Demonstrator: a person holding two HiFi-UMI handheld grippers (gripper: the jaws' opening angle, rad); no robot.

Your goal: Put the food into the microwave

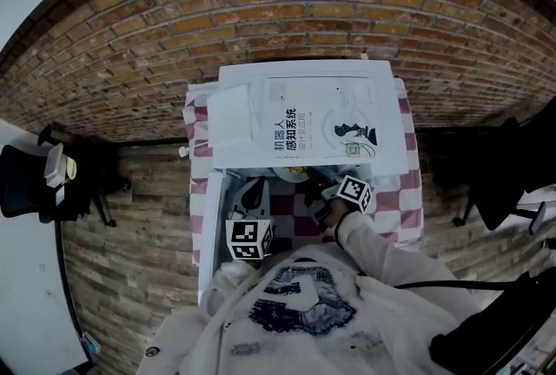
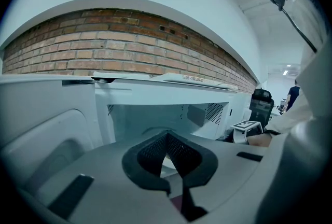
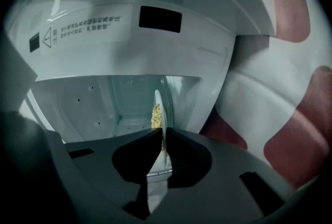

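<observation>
My right claw (image 3: 162, 134) clamped on rim of white plate (image 3: 157, 99), which I see edge-on straight ahead of pads. Yellowish food (image 3: 155, 116) on plate just beyond claw tips. Plate at mouth of open microwave (image 3: 129, 36), front of cavity. My left claw (image 2: 167, 136) tips together, nothing between, facing cavity beside open door (image 2: 46, 137). Checkered tabletop (image 3: 282, 124) to the right of the microwave.

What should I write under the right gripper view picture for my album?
The right gripper pinches the rim of a plate of food at the open microwave.
</observation>
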